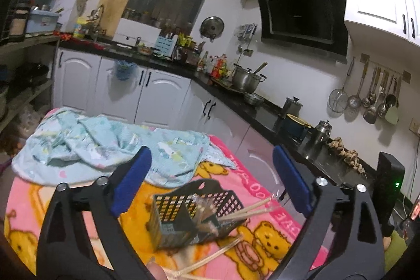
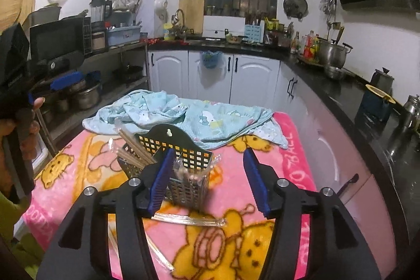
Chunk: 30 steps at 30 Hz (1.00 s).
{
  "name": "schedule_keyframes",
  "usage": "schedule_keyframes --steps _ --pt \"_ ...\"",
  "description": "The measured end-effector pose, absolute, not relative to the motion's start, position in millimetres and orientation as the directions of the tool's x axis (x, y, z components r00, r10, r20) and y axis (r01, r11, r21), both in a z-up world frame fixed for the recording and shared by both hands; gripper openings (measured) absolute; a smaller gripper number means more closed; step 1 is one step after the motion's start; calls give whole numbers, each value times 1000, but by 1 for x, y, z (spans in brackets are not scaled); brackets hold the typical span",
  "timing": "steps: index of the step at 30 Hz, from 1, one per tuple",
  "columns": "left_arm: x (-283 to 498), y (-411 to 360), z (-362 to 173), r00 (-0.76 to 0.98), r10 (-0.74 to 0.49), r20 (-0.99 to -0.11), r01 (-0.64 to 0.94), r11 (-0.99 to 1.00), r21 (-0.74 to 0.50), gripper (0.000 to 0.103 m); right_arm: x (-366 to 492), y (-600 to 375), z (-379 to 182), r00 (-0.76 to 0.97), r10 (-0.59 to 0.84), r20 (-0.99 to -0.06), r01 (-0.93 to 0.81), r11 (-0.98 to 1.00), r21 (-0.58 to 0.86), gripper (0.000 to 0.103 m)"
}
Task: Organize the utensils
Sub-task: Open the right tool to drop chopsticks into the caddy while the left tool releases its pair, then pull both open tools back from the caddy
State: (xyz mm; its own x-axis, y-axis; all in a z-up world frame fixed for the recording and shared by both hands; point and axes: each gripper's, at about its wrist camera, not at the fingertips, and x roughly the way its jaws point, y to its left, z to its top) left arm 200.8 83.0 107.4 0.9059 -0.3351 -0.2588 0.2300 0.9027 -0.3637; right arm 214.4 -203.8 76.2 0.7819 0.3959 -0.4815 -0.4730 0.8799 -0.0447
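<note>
Item: black mesh caddy (image 2: 168, 164), upright on the pink blanket (image 2: 236, 188) over the worktop, hanging tab toward the far cabinets; wrapped chopsticks (image 2: 134, 146) already stand in it, tips up and leaning left in my right view. Loose stock: one wrapped pair (image 2: 189, 219) flat on the blanket just before the caddy, long axis running left to right; more (image 2: 157, 251) nearer me, slanting toward my right tongs. Left tongs (image 1: 210, 180): blue pads wide apart, nothing between them, caddy ahead. Right tongs (image 2: 207, 180): pads apart, nothing held, poised above the flat pair. Step, as I judge it: between placements, reaching for another pair. Next call: lower over the flat pair, pads across its length, close, tip it upright into the caddy.
</note>
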Motion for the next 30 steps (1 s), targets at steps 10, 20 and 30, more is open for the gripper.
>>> schedule_keyframes --steps 10,20,30 --pt "171 99 90 904 -310 -295 186 906 -381 92 176 -209 71 779 427 -459 -494 869 -29 60" --pt "144 104 74 901 -302 -312 166 903 -396 92 146 -202 63 757 455 -468 -526 850 -23 61" --pt "130 103 61 890 -290 -351 146 912 -383 92 124 -194 50 733 473 -489 -555 831 -27 61"
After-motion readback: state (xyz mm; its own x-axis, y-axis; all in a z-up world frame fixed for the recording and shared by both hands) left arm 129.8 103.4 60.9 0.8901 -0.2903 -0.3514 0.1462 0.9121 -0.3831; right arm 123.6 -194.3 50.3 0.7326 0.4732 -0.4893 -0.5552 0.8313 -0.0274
